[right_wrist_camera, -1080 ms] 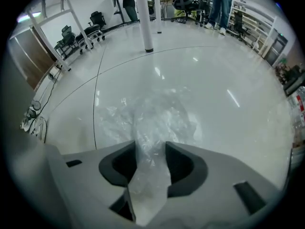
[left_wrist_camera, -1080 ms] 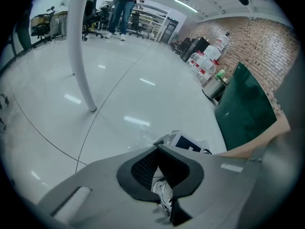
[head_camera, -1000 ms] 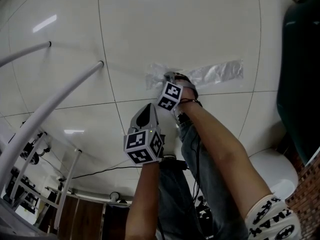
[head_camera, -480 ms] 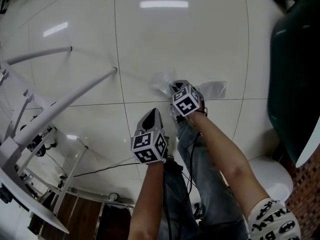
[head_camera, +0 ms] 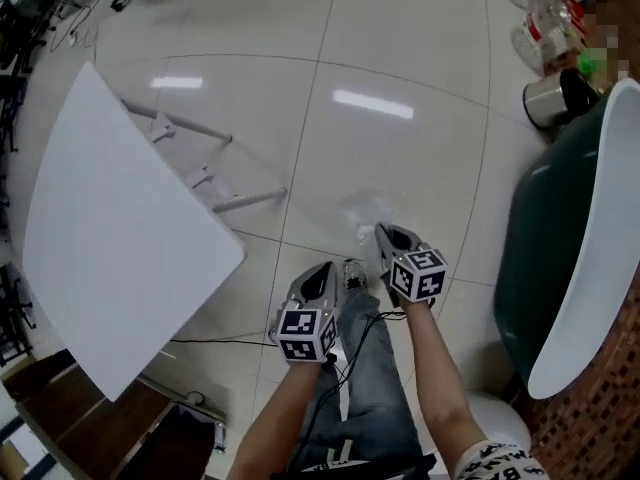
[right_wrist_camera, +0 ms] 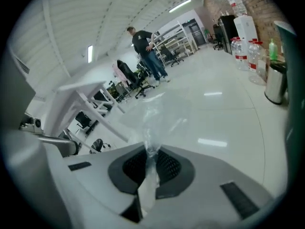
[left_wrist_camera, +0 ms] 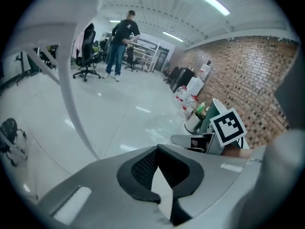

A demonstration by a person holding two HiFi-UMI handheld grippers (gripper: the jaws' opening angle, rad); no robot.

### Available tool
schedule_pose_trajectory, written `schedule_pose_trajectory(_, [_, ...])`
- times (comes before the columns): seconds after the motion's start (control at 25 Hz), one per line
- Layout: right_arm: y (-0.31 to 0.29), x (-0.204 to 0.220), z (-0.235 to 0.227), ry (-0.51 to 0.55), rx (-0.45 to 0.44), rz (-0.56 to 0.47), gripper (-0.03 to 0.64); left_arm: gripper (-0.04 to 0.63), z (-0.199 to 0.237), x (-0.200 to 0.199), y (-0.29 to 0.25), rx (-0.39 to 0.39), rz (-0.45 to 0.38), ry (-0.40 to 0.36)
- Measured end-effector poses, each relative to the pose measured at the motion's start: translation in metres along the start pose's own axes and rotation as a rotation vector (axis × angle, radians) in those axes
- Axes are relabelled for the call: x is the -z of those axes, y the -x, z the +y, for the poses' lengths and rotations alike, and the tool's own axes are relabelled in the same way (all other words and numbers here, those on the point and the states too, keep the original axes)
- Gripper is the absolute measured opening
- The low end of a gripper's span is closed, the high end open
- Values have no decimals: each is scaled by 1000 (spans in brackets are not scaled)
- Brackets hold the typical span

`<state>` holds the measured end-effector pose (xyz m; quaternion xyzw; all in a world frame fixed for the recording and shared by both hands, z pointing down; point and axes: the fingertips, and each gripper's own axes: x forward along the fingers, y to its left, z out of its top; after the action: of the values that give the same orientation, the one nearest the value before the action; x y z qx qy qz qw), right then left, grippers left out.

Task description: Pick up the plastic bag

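Observation:
The clear plastic bag (head_camera: 368,209) hangs crumpled off the floor, pinched at one end by my right gripper (head_camera: 385,232). In the right gripper view the bag (right_wrist_camera: 159,111) fans out ahead of the jaws, and a thin twisted strip of it runs down between the dark pads (right_wrist_camera: 169,168), so the right gripper (right_wrist_camera: 151,150) is shut on it. My left gripper (head_camera: 322,268) hovers just left of the right one. Its jaws are shut with nothing between them (left_wrist_camera: 157,149). The right gripper's marker cube (left_wrist_camera: 228,126) shows in the left gripper view.
A white table (head_camera: 120,238) on slanted legs stands at the left. A dark green tub with a white rim (head_camera: 560,258) is at the right, with a steel bin (head_camera: 545,98) and water bottles (head_camera: 535,23) beyond it. A person (left_wrist_camera: 121,37) stands far off near office chairs.
The bag lay stretched flat on the floor tiles with the right gripper at it; now it is lifted and bunched in the right jaws. Both grippers and the head view have risen.

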<state>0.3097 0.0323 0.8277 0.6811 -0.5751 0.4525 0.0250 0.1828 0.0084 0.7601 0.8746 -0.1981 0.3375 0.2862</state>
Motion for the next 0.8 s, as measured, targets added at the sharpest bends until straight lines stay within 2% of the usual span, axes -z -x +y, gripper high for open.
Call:
schedule_pose_trajectory(0.16, [65, -65, 60, -15, -39, -117, 14, 5, -11, -64, 78, 3, -106, -31])
schedule_pose_trajectory(0.36, [99, -152, 139, 85, -151, -204, 14, 5, 11, -130, 155, -84, -253, 15])
schedule_pose_trajectory(0.52, [115, -187, 201, 163, -231, -212, 14, 5, 36, -151, 215, -165, -320, 70])
schedule_pose_trajectory(0.8, [127, -217, 318, 315, -348, -186, 14, 5, 92, -157, 310, -299, -435, 176])
